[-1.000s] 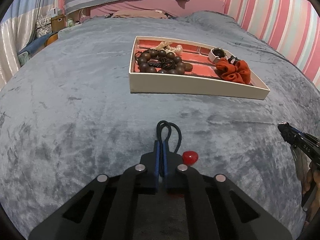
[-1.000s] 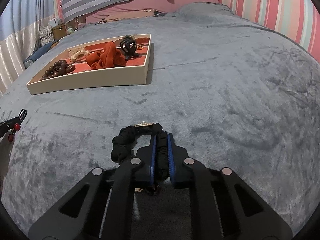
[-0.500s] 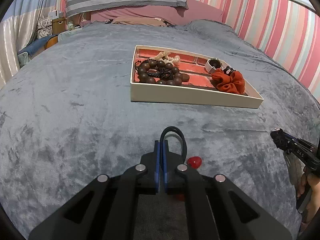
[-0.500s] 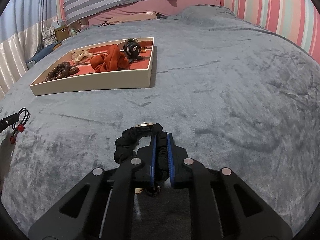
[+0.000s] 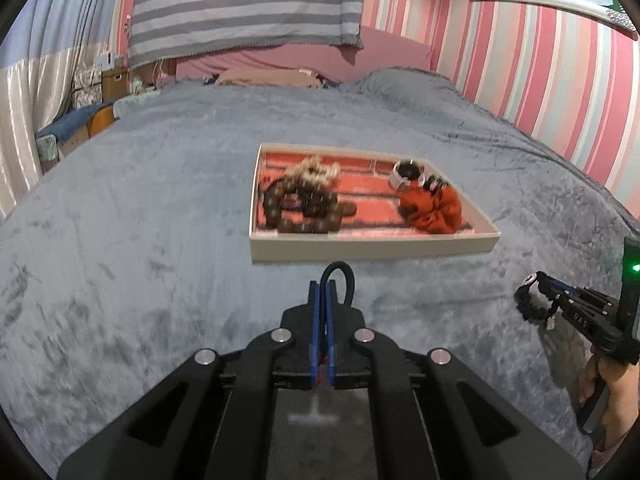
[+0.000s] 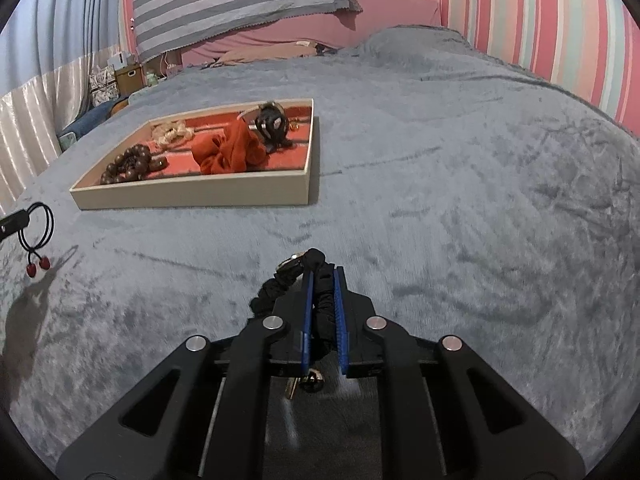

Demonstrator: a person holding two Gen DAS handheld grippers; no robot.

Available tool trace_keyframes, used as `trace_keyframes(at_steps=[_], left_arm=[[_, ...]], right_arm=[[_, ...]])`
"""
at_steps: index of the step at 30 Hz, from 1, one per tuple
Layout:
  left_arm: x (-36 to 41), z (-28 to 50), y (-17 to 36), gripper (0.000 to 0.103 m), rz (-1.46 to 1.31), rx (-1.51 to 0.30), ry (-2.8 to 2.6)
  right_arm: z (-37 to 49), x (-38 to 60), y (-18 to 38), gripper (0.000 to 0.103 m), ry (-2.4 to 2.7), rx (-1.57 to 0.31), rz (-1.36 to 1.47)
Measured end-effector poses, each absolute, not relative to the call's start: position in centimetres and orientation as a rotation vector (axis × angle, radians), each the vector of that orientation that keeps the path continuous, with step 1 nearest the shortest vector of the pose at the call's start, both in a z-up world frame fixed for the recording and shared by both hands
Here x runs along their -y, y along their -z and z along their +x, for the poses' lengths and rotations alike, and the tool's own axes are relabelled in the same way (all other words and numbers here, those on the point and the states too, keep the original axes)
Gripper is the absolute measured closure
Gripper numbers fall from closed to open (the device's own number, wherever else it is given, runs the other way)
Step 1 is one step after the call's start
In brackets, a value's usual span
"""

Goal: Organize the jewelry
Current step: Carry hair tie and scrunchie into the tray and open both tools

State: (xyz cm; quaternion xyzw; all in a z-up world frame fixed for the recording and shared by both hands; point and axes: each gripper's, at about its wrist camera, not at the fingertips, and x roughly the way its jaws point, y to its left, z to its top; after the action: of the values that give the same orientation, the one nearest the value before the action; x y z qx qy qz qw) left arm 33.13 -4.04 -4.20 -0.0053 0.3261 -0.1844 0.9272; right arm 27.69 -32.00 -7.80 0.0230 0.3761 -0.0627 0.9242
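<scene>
My left gripper (image 5: 323, 286) is shut on a thin black hair tie (image 5: 347, 280); in the right wrist view the tie (image 6: 40, 224) hangs in the air with two red beads (image 6: 38, 267) below it. My right gripper (image 6: 322, 274) is shut on a black scrunchie (image 6: 316, 280) with a small gold charm, held above the blanket; it also shows in the left wrist view (image 5: 532, 304). The cream tray (image 5: 360, 246) with a red lining lies ahead, holding a brown bead bracelet (image 5: 296, 208), an orange scrunchie (image 5: 434, 210), a pale bracelet (image 5: 316, 168) and a white ring-shaped piece (image 5: 404, 172).
A grey plush blanket (image 6: 460, 160) covers the bed. Pink striped wall (image 5: 540, 60) stands at the right, a striped cloth (image 5: 248, 4) hangs at the back, and boxes and curtains (image 5: 40, 92) are at the left. My hand (image 5: 612, 392) holds the right gripper.
Both grippers have lifted off the blanket with their items. The hair tie's red beads have dropped out of sight in the left wrist view. The tray looks farther away and lower.
</scene>
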Motion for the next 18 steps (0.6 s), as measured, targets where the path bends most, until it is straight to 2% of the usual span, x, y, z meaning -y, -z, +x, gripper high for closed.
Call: trace_keyframes(at_steps=[10,18], left_arm=[[6.4,36.8,0.8,0.1,0.001,-0.622,0.375],[8.6,41.8,0.5,0.1,0.007,-0.629,0.346]], right_arm=[[31.8,30.5,3.3,0.092,0.083,-0.681,0.05],[37.7,28.2,1.7,0.092,0.037,-0.657,0.044]])
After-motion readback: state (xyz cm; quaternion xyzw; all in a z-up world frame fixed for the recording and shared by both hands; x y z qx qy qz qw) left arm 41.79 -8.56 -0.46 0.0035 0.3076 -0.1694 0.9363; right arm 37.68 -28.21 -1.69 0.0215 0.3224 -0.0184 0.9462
